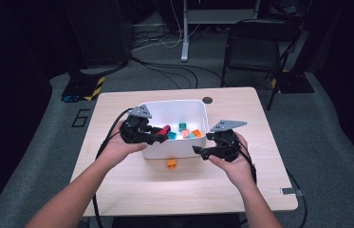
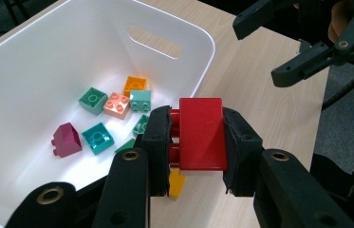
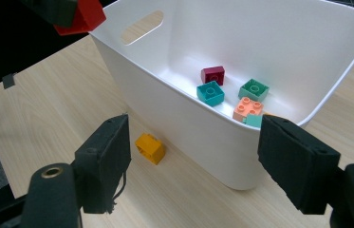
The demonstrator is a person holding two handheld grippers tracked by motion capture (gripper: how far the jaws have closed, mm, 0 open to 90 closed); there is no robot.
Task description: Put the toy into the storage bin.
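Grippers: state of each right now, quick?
Left gripper: shut on the red block, over the rim of the white bin.
Right gripper: jaws open, nothing between them.

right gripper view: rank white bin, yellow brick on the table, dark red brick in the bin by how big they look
1. white bin, largest by far
2. yellow brick and dark red brick: look alike, and the yellow one sits nearer the camera, so unranked

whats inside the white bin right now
The white bin holds loose blocks on its floor: a magenta block, teal block, green block, peach block and orange block. The left tongs cover part of the floor.
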